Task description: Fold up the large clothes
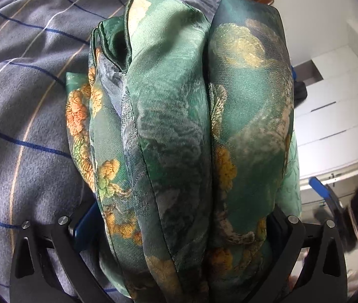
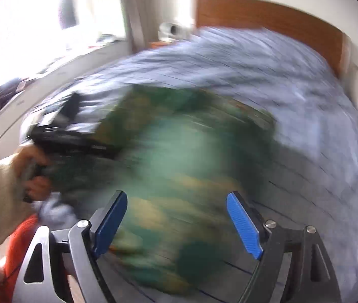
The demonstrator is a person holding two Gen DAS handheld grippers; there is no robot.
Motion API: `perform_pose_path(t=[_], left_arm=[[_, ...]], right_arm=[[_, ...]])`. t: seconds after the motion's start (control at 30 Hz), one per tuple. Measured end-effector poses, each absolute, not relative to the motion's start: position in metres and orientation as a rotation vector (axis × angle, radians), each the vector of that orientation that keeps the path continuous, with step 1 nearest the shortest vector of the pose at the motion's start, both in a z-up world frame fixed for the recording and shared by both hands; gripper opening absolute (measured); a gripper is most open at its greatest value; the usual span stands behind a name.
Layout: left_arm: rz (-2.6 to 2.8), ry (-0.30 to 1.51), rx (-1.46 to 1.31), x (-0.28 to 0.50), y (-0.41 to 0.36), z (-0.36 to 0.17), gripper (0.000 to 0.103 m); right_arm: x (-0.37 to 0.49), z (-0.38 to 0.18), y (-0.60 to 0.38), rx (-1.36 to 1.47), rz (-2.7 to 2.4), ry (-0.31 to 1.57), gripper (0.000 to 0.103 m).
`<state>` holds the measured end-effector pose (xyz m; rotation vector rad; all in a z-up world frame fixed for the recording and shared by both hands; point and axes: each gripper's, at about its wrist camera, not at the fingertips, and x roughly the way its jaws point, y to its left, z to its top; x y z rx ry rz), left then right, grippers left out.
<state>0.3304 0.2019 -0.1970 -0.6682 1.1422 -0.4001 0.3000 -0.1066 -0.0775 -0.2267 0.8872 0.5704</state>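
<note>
A large green silky garment [image 1: 179,131] with orange and yellow floral print is bunched in thick folds between the fingers of my left gripper [image 1: 181,222], which is closed on the bundle and holds it over the bed. In the right wrist view, which is motion-blurred, the same garment [image 2: 179,156] lies spread on the bed below and ahead. My right gripper [image 2: 176,217] is open and empty above the cloth, its blue pads [image 2: 244,224] wide apart. The left gripper [image 2: 65,136] and the hand holding it show at the left.
The bed [image 1: 22,131] has a grey cover with blue and tan stripes. A wooden headboard [image 2: 275,17] stands at the far end. White drawers [image 1: 338,126] and a shelf stand to the right. A bright window [image 2: 27,25] and a desk are at the left.
</note>
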Motion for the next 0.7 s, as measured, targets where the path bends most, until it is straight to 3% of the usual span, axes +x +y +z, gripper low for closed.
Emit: perform_pose_path(t=[0.1, 0.2, 0.33, 0.7], left_arm=[[-0.399, 1.137, -0.665, 0.333, 0.194, -0.196, 0.103], [-0.398, 1.135, -0.662, 0.32, 0.194, -0.193, 0.103], [-0.395, 1.14, -0.66, 0.32, 0.193, -0.191, 0.103], [-0.353, 1.097, -0.68, 0.319, 0.195, -0.193, 0.103]], right_arm=[[0.319, -0.091, -0.157, -0.106, 0.483, 0.949, 0.083], [0.334, -0.112, -0.207, 0.272, 0.549, 1.005, 0.083], [0.347, -0.15, -0.211, 0.565, 0.65, 1.089, 0.083], [0.378, -0.207, -0.151, 0.672, 0.818, 1.197, 0.085]])
